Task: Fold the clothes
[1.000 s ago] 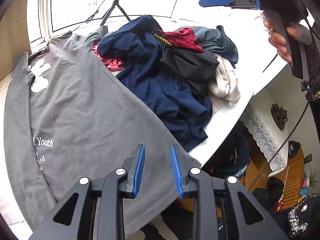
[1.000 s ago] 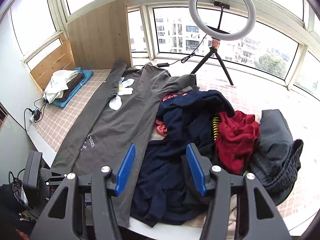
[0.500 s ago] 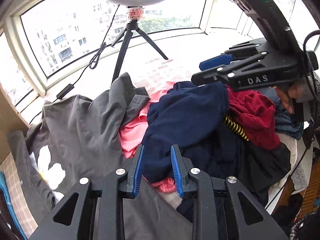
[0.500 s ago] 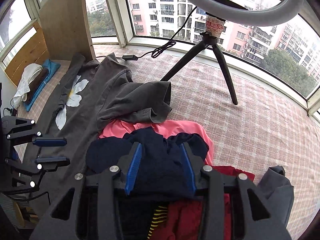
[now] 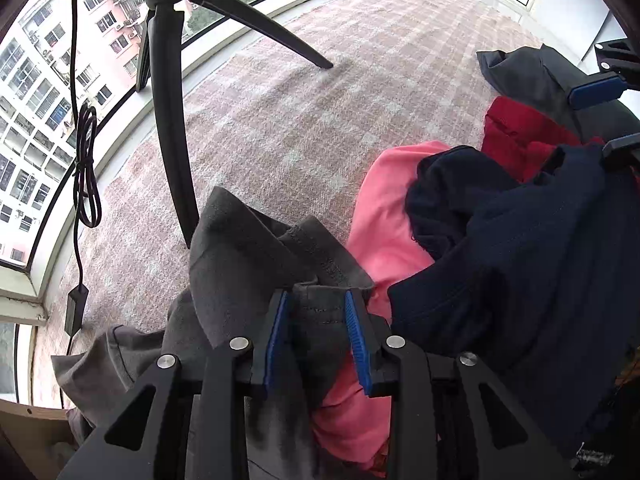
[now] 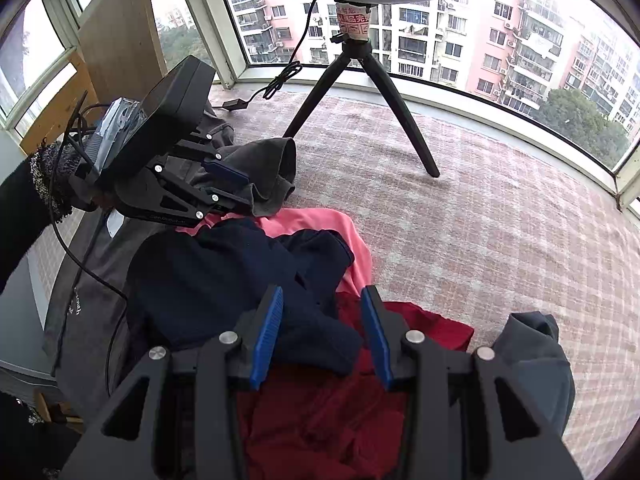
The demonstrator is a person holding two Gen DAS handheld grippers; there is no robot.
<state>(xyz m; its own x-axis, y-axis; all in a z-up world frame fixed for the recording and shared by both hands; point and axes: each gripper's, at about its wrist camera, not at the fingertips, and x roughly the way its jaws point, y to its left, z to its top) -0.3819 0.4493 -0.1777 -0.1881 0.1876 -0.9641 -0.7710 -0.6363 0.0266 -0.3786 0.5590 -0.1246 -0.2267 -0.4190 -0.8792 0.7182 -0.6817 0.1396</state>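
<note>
Grey T-shirt (image 5: 240, 264), soft and light, bunches beside the pink top (image 5: 384, 216); left gripper (image 5: 316, 334) narrowly straddles its hem fold, a fair hold.

- My left tongs (image 5: 318, 334) are black with blue pads.
- The T-shirt (image 5: 240, 256) between them is charcoal grey.
- Beside it lie a coral-pink garment (image 5: 384, 216), a navy one (image 6: 224, 272) and a deep red one (image 6: 320, 412).
- The table (image 6: 480, 208) cover is pink-and-white check.
</note>
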